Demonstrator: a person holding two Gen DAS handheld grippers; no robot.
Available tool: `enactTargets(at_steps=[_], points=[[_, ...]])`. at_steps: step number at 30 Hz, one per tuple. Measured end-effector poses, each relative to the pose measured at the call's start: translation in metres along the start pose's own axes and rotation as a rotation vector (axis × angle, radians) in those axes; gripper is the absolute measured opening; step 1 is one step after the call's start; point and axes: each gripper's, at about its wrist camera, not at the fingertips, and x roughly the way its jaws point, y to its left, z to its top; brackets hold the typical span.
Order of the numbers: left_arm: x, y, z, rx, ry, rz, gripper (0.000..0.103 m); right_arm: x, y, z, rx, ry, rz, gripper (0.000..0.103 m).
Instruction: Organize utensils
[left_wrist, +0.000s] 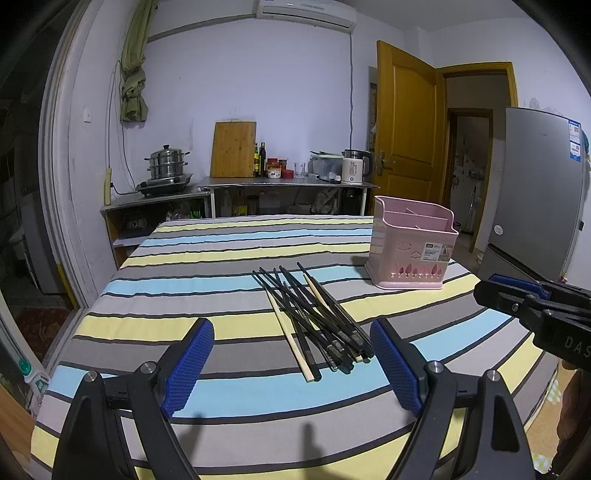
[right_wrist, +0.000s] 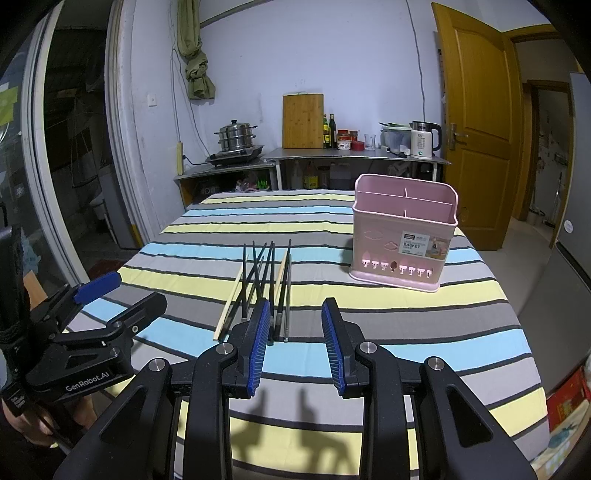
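A loose pile of chopsticks, mostly black with two pale wooden ones, lies on the striped tablecloth. My left gripper hovers just in front of the pile, wide open, nothing between its blue pads. In the right wrist view the same chopsticks lie ahead and left of my right gripper, whose jaws stand apart with nothing between them. A pink compartmented utensil basket stands upright at the table's right; in the right wrist view the basket is ahead to the right, its compartments bare as far as I see.
My right gripper reaches in from the right edge of the left wrist view; my left gripper, with a hand below it, shows at left in the right wrist view. Behind the table stand steel counters with pots, bottles and a kettle. A fridge is at right.
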Motion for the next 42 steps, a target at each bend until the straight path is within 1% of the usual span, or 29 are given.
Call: enactTargets(at_steps=[42], points=[[0.0019, -0.0038, -0.0024, 0.012, 0.007, -0.003, 0.087, 0.0028, -0.0007, -0.0001, 0.001, 0.007, 0.001, 0.030]])
